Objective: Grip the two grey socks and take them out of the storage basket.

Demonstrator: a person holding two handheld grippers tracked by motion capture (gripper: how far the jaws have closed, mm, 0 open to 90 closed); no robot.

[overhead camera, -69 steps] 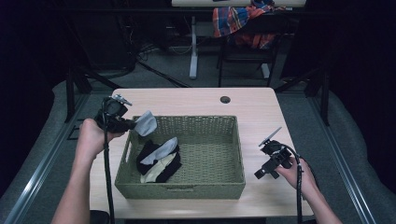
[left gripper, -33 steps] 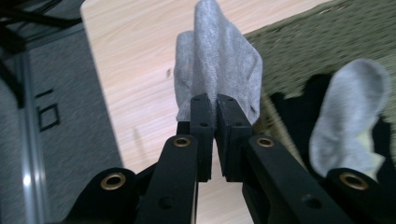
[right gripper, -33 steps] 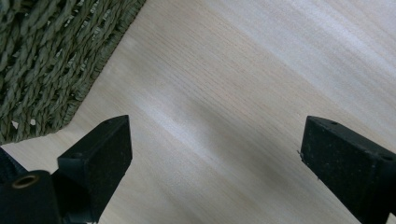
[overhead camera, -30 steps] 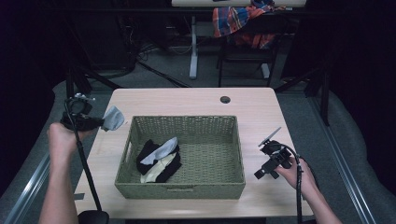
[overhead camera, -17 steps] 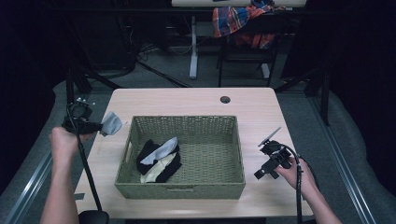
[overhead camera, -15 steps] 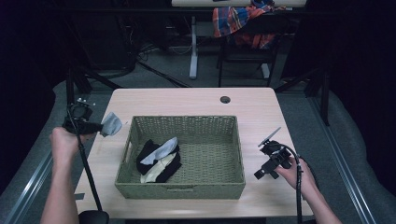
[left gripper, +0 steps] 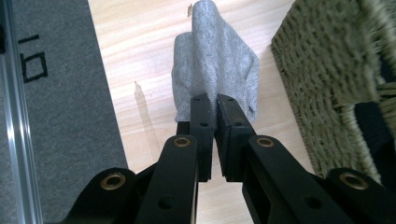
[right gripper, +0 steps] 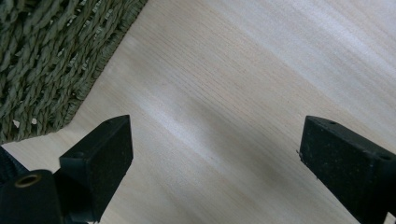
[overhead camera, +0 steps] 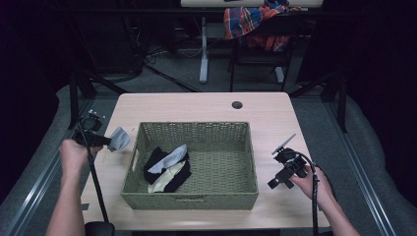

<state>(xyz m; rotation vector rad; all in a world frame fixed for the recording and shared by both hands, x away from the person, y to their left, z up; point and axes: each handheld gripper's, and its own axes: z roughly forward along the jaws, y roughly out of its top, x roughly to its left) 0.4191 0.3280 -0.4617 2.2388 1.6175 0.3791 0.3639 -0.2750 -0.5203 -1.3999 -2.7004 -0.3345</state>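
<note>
Grey fuzzy sock [left gripper: 217, 70] pinched in left gripper [left gripper: 214, 105], beside woven basket [overhead camera: 147, 194], right gripper [right gripper: 212, 154] fingers wide.

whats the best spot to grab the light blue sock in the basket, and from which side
Grip the light blue sock at its raised upper end nearest the basket's middle, coming straight down from above. It lies on top of the black and cream pieces, so a top pinch there probably lifts it alone. The basket walls block a sideways approach. The open right gripper looks free for it.

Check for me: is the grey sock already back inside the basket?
No, the grey sock hangs pinched in the left gripper over the table, outside the basket.
</note>
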